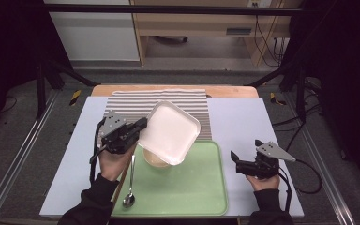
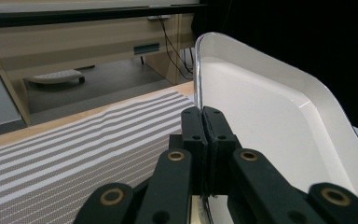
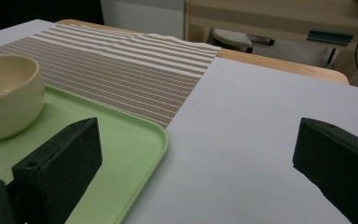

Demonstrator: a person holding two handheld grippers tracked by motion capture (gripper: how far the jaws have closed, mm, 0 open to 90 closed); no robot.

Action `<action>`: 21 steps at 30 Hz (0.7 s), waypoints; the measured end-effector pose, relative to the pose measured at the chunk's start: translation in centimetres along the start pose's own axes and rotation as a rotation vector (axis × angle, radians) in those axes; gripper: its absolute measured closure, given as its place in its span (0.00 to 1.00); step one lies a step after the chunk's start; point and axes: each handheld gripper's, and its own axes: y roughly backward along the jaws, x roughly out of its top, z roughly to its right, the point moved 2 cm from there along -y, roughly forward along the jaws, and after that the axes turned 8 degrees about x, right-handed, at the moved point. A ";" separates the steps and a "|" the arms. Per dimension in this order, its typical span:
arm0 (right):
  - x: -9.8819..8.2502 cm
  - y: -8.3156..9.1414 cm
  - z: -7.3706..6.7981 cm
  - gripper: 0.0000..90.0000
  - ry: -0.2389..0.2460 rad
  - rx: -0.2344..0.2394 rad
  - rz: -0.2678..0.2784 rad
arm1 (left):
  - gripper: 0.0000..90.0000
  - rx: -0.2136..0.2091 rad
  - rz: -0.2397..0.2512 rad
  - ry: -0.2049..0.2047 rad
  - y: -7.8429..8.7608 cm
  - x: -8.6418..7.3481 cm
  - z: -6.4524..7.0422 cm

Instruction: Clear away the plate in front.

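Left claw (image 1: 138, 129) was clamped on the near-left rim of the white plate (image 1: 171, 132), its jaws pressed together on the thin edge, as the left gripper view showed with the plate (image 2: 279, 121) rising on edge to the right of the jaws. From above, the plate hung tilted in the air, above the tray (image 1: 187, 187) and the striped mat (image 1: 136, 104), its low corner over the cream bowl (image 1: 153, 159) on the tray. It stretched away from that claw toward the right and far side, so any setting-down would likely swing about the gripped rim. Right claw (image 1: 236, 159) rested well apart on the tabletop (image 1: 243, 122) to the right of the tray, jaws wide and holding nothing; its own view showed the bowl (image 3: 7, 95) at its left. A spoon (image 1: 130, 185) lay lengthwise along the tray's left edge, just beside the left hand (image 1: 115, 161).
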 end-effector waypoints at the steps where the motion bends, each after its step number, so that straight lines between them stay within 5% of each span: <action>1: 0.0 0.0 0.0 0.02 0.000 0.001 0.001 | 0.98 -0.007 -0.002 0.000 0.2 -0.2 0.2; 9: 0.0 0.0 0.0 0.02 0.006 -0.003 0.000 | 0.98 -0.053 -0.007 -0.007 1.1 -1.3 2.0; 21: 0.1 0.3 0.0 0.02 0.001 -0.006 0.011 | 0.98 -0.080 -0.079 -0.036 1.3 -3.7 4.0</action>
